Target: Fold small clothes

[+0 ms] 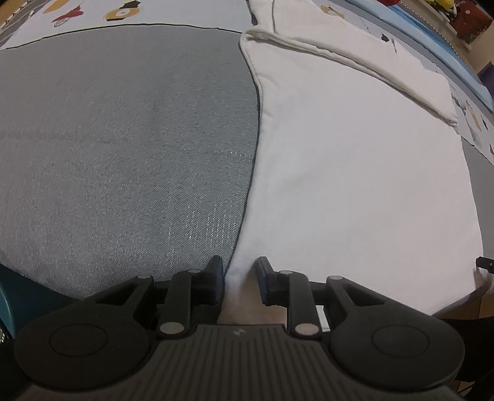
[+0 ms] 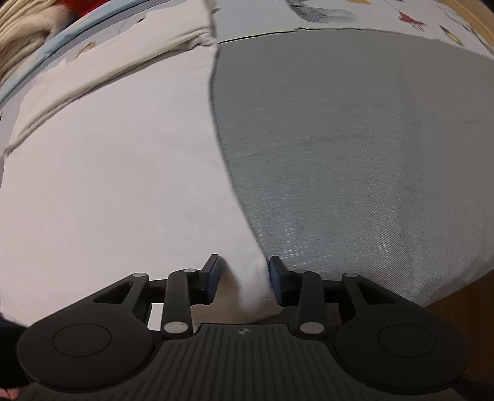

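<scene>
Grey mat (image 1: 123,154): woven cloth covers most of the work surface, reaching from 9 o'clock to the centre in the left view and from the centre to 3 o'clock in the right view; it likely gives a plain, flat bed for folding.
Printed sheet (image 1: 92,12): a cartoon-patterned cover shows beyond the mat at 12 o'clock in both views.
White garment (image 1: 355,169): it lies flat on the mat with its sleeves already turned in at the far end, toward 12 to 1 o'clock in the left view; the near hem hangs at 6 o'clock by both tongs.
Left gripper (image 1: 239,279): its jaws stand apart, straddling the garment's near left corner, the cloth bunched between them but not visibly pinched.
Right gripper (image 2: 244,282): its jaws also stand apart around the near right corner (image 2: 251,277), seemingly placed for a two-corner lift of the hem toward the collar.
Left view only: a dark tip at 3 o'clock, probably the other tool.
Right view only: piled cream and red cloth (image 2: 27,21) at 10 o'clock.
</scene>
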`<move>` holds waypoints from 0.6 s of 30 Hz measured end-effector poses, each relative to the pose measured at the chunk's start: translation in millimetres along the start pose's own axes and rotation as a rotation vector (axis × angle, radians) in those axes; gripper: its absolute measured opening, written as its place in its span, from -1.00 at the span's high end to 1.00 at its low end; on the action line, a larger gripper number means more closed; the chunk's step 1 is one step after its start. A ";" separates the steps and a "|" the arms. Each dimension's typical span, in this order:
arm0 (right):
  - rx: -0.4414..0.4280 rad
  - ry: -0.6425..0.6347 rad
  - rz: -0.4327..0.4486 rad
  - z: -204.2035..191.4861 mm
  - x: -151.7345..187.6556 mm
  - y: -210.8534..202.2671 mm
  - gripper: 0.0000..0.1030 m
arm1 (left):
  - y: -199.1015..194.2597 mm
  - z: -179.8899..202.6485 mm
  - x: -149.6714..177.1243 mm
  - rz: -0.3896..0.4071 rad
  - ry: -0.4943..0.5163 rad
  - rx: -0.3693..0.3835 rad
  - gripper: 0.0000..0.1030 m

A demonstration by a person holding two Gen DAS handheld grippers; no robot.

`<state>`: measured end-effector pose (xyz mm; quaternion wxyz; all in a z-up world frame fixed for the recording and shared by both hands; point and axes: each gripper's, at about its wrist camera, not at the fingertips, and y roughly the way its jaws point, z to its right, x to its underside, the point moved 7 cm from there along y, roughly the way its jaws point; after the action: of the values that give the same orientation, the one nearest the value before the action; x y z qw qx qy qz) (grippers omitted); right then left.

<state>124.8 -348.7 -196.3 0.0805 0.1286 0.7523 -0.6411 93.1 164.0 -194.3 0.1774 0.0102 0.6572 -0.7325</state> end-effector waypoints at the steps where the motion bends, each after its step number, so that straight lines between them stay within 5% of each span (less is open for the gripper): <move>1: 0.001 -0.015 -0.001 -2.3 0.6 0.1 0.29 | 2.7 3.6 -0.8 0.002 0.005 -0.003 0.48; 4: 0.001 -0.042 -0.004 -4.8 1.7 -0.5 0.37 | 1.3 5.3 0.5 0.007 0.020 -0.008 0.48; 8: -0.006 -0.036 -0.005 -3.1 0.9 -1.9 0.78 | 1.9 10.7 1.1 0.015 0.059 -0.018 0.56; 10: -0.009 -0.022 -0.004 -1.9 -0.2 -2.2 0.79 | 0.4 13.9 2.3 0.027 0.072 -0.034 0.69; 18: 0.027 -0.026 -0.008 -3.0 1.5 -0.5 0.77 | 0.9 18.3 6.7 0.012 0.114 -0.028 0.66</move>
<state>123.3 -345.7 -195.8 0.0859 0.1182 0.7431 -0.6530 91.0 144.6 -194.4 0.1441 0.0533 0.6764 -0.7203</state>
